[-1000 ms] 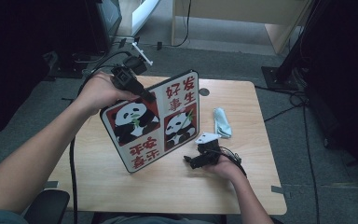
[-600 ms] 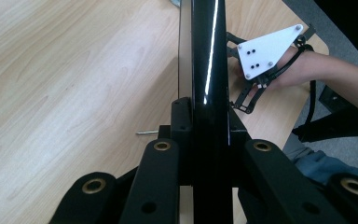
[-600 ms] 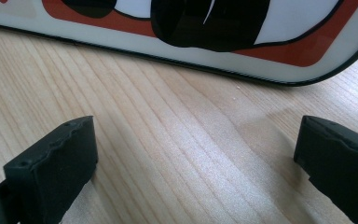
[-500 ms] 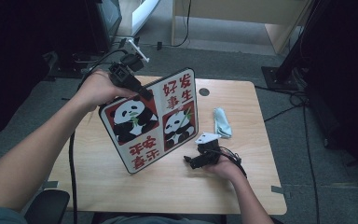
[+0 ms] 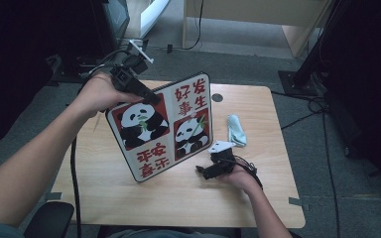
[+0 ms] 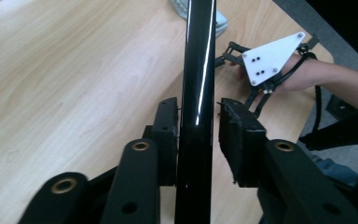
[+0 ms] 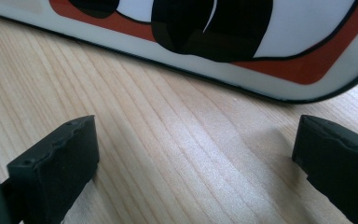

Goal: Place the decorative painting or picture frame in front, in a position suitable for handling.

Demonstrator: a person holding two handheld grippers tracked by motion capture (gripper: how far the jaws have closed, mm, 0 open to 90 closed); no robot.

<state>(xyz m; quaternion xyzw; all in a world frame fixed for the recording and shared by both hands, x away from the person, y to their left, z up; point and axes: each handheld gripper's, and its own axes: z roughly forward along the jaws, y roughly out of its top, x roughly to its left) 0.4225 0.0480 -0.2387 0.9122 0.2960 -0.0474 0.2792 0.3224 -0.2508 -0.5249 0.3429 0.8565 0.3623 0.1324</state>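
Note:
A panda picture board (image 5: 163,126) with red characters stands tilted on its lower edge on the wooden table (image 5: 258,198). My left gripper (image 5: 151,98) straddles its upper left edge. In the left gripper view the board's black edge (image 6: 196,70) runs between the jaws. They have just been opening, and the right pad (image 6: 235,126) stands clear of the board. My right gripper (image 5: 202,172) rests on the table by the board's lower right corner. Its jaws are wide open with nothing between them (image 7: 196,140), and the board's rim (image 7: 261,79) lies just ahead.
A folded pale blue cloth (image 5: 236,130) lies on the table right of the board. Dark equipment and cables (image 5: 124,54) stand on the floor beyond the far left corner. A chair (image 5: 49,220) sits at the near left edge.
The left hand has drifted slightly toward the far left at the board's top edge. The board still stands tilted, and the right gripper has not moved.

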